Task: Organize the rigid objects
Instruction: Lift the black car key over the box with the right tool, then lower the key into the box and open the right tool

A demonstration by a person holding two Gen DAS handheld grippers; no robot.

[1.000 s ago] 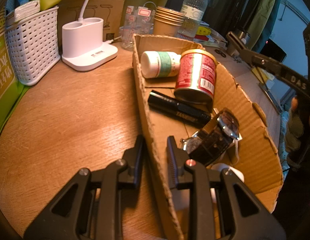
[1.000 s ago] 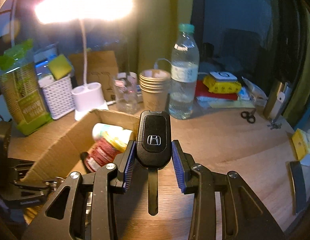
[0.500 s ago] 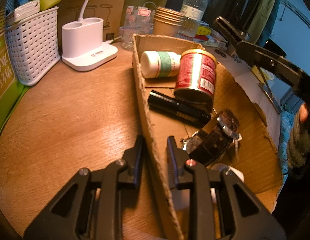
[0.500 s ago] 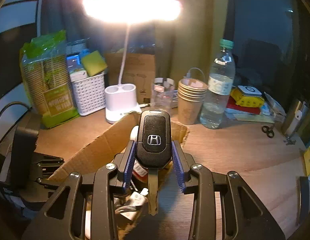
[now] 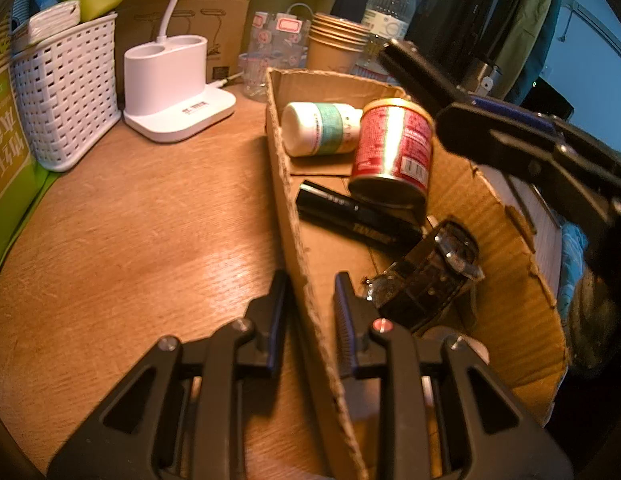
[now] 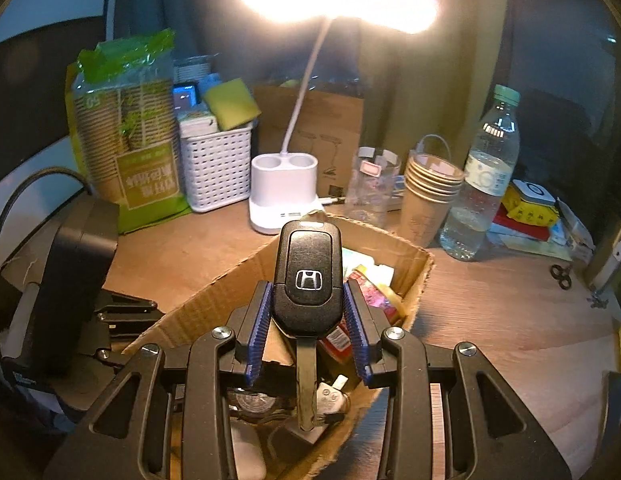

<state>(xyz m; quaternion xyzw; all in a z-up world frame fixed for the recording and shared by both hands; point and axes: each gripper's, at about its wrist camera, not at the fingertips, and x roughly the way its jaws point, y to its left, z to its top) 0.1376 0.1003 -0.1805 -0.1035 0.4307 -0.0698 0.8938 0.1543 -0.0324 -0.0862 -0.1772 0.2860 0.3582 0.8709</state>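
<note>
An open cardboard box (image 5: 506, 248) lies on the wooden table. In it are a white pill bottle (image 5: 316, 129), a red can (image 5: 392, 150), a black tube (image 5: 354, 220) and a black watch (image 5: 426, 280). My left gripper (image 5: 308, 300) is shut on the box's left wall (image 5: 288, 216). My right gripper (image 6: 308, 304) is shut on a black Honda car key (image 6: 308, 276), blade pointing back, held above the box (image 6: 214, 304). The right gripper also shows in the left wrist view (image 5: 506, 136), over the box's right side.
Behind the box stand a white lamp base (image 5: 174, 92), a white basket (image 5: 66, 96), a clear cup (image 5: 270, 52), stacked paper cups (image 6: 428, 196) and a water bottle (image 6: 482, 184). A green cup pack (image 6: 126, 136) is at the left. Scissors (image 6: 560, 274) lie at the right.
My right gripper has carried the key leftward and over the box. The left gripper has held still on the box wall.
</note>
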